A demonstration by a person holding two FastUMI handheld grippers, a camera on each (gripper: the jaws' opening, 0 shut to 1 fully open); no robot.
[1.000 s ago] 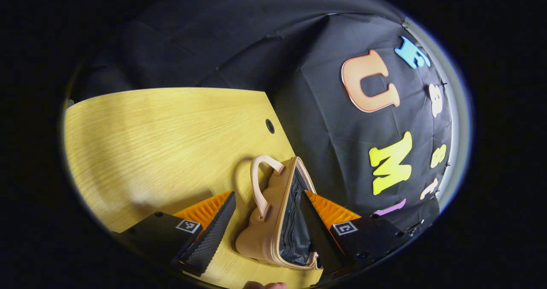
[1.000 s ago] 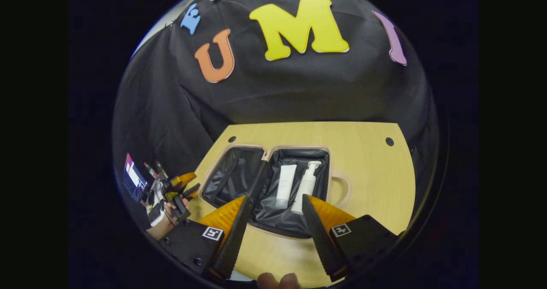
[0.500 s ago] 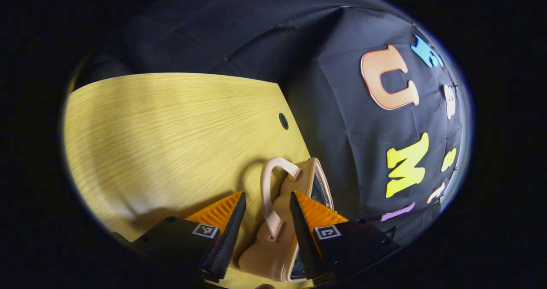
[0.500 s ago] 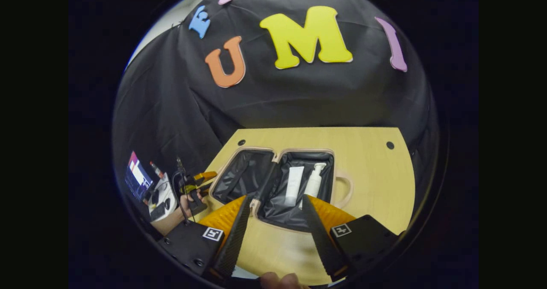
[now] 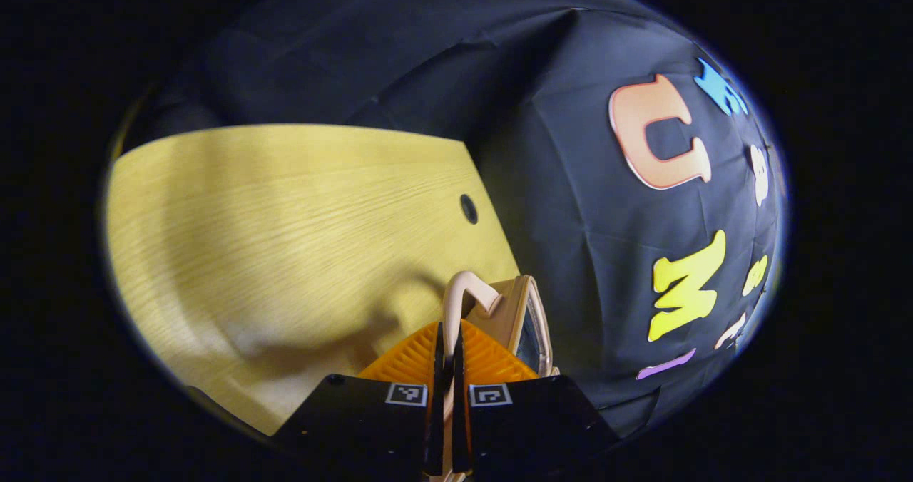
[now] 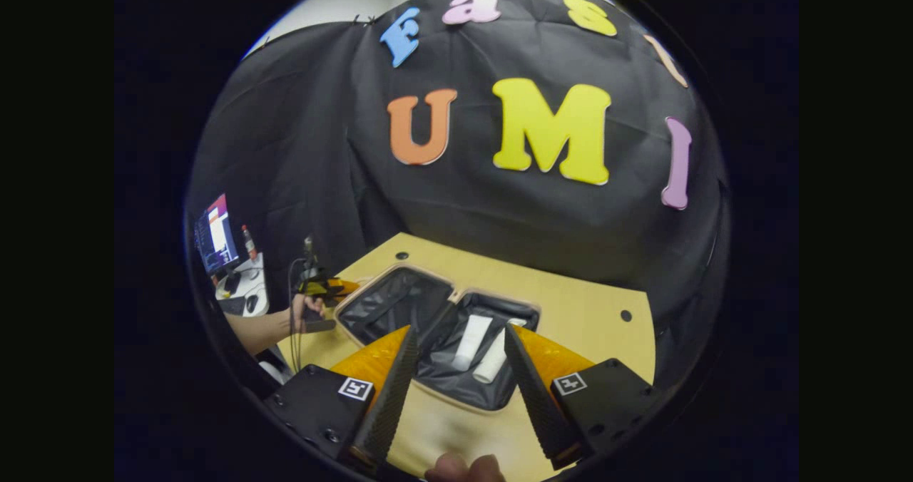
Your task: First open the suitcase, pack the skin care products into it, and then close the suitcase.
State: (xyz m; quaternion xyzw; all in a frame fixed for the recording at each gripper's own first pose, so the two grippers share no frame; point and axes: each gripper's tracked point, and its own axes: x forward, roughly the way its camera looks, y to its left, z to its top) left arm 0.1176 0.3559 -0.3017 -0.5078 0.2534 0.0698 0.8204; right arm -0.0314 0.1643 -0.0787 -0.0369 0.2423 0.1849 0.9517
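Note:
A beige suitcase (image 6: 399, 302) with black lining lies open on the wooden table (image 6: 585, 311). A white tube (image 6: 471, 339) and a white pump bottle (image 6: 493, 362) lie side by side in its right half. My right gripper (image 6: 460, 331) hovers open above the near edge of the case, touching nothing. In the left gripper view the suitcase shell (image 5: 526, 309) shows edge-on. My left gripper (image 5: 447, 329) is shut on its beige handle (image 5: 463, 286). The right gripper view has that left gripper (image 6: 329, 288) at the case's left edge, held by a hand (image 6: 299, 312).
The table (image 5: 285, 204) stretches bare to the left of the case, with a small round hole (image 5: 468, 209) near its far edge. Another hole (image 6: 625, 316) lies right of the case. A monitor (image 6: 214, 234) and a desk stand beyond the table's left side.
My left gripper's fingers have come together onto the suitcase handle. My right gripper has drawn back and tilted up, so the open case sits lower in its view.

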